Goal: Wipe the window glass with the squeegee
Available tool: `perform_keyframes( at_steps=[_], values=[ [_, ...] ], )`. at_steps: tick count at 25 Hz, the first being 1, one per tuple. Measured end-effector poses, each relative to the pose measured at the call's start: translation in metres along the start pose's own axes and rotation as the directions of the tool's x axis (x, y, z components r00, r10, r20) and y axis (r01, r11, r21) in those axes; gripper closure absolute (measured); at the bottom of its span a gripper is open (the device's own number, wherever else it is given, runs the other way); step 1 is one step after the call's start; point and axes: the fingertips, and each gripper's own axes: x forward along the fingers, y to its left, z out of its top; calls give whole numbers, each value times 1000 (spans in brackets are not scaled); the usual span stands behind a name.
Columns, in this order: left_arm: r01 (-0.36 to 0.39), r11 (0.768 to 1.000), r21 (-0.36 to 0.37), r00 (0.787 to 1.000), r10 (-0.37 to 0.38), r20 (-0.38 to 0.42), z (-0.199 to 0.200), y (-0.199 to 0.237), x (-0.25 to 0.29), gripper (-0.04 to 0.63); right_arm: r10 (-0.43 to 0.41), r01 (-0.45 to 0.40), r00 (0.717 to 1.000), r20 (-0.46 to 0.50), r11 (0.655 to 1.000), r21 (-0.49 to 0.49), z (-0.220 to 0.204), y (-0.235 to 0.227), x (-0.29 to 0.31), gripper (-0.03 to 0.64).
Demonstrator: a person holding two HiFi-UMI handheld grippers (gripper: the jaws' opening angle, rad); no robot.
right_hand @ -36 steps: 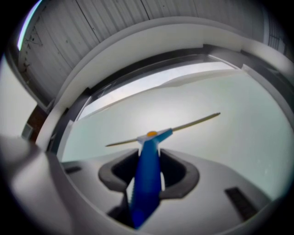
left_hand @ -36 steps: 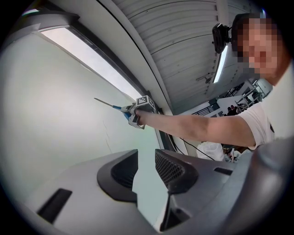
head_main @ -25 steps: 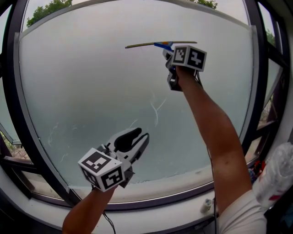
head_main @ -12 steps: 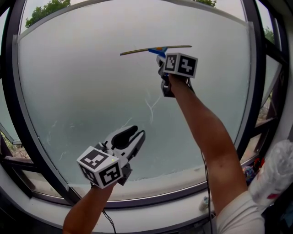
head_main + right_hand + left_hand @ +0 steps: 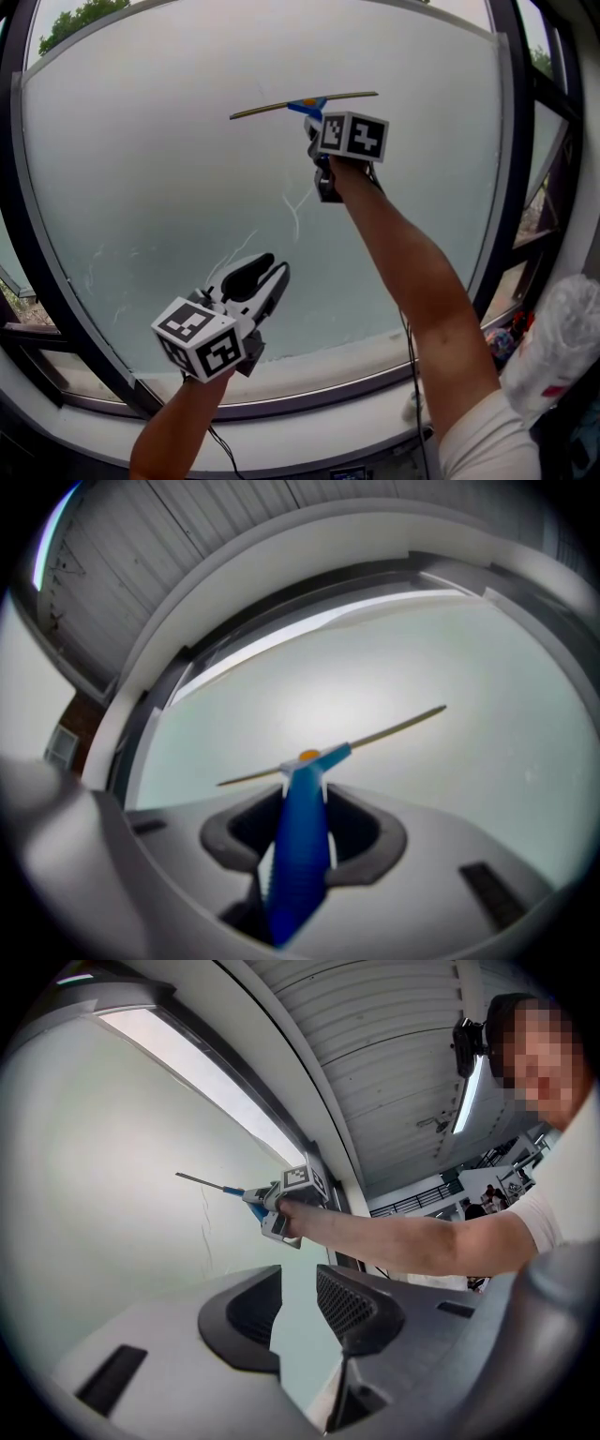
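Overhead, right hand-held gripper [image 5: 318, 127] clamps blue-handled squeegee [image 5: 302, 104].

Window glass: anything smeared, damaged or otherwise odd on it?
Yes. Thin white streaks mark the window glass below the squeegee, with fainter streaks at lower left. Whether they are scratches or residue is unclear. No cracks show.

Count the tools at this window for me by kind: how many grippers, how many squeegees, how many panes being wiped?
Grippers: 2 (left gripper, open and empty; right gripper, shut on the squeegee handle)
Squeegee: 1, blade against the glass
Window glass: 1
Total: 4
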Motion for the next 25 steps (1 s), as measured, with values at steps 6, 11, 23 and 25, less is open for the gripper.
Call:
perform_keyframes(
  at_steps=[6, 11, 23, 25],
  values=[
    [3, 1000, -17, 1000, -3, -12, -6, 0, 2, 457, -4, 4, 1000, -15, 1000, 3, -12, -2, -4, 463],
    [2, 999, -39, 1000, -3, -17, -14, -3, 2, 457, -12, 13, 1000, -24, 1000, 19, -26, -6, -8, 462],
    [-3, 997, -74, 999, 1, -37, -30, -6, 1, 457, -12, 14, 998, -54, 999, 40, -59, -11, -18, 462],
    [-4, 996, -84, 999, 0, -41, -34, -7, 1, 457, -13, 15, 998, -57, 999, 38, -64, -12, -20, 462]
  ],
)
